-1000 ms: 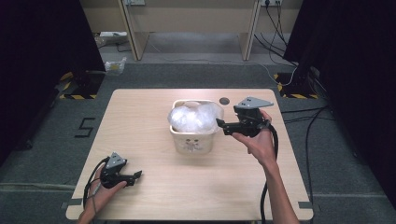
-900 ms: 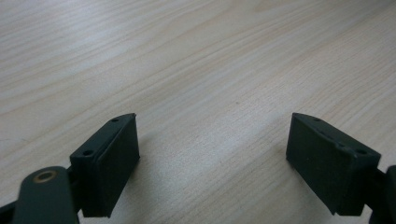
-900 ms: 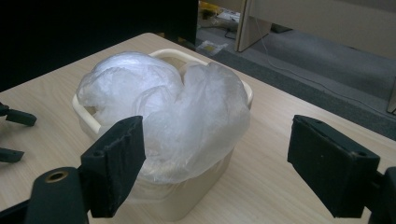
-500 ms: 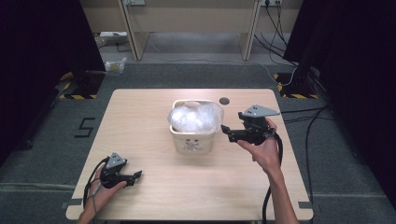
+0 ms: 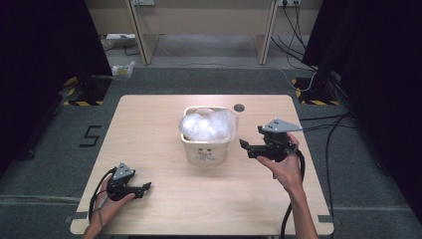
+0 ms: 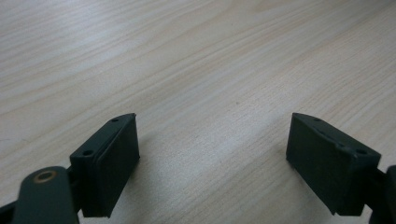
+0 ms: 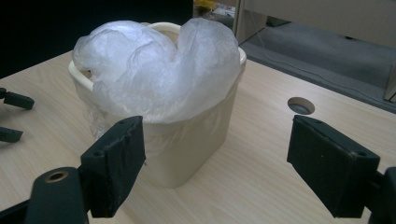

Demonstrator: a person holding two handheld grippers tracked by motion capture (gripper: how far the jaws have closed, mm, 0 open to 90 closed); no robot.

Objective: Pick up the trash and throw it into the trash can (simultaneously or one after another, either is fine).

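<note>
Bin, bag bunched inside, mid-table; right gripper wide open, empty, beside it; left gripper open, empty, near front edge; lining step, next regrasp bag rim.

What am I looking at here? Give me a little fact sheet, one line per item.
bin: cream tub standing mid-table
bag: clear plastic bunched up in the bin, spilling over its rim
right gripper: open, empty, held just right of the bin, pointing at it
left gripper: open, empty, low over bare wood at the near left
table: pale wood, with a round hole behind the bin
</note>
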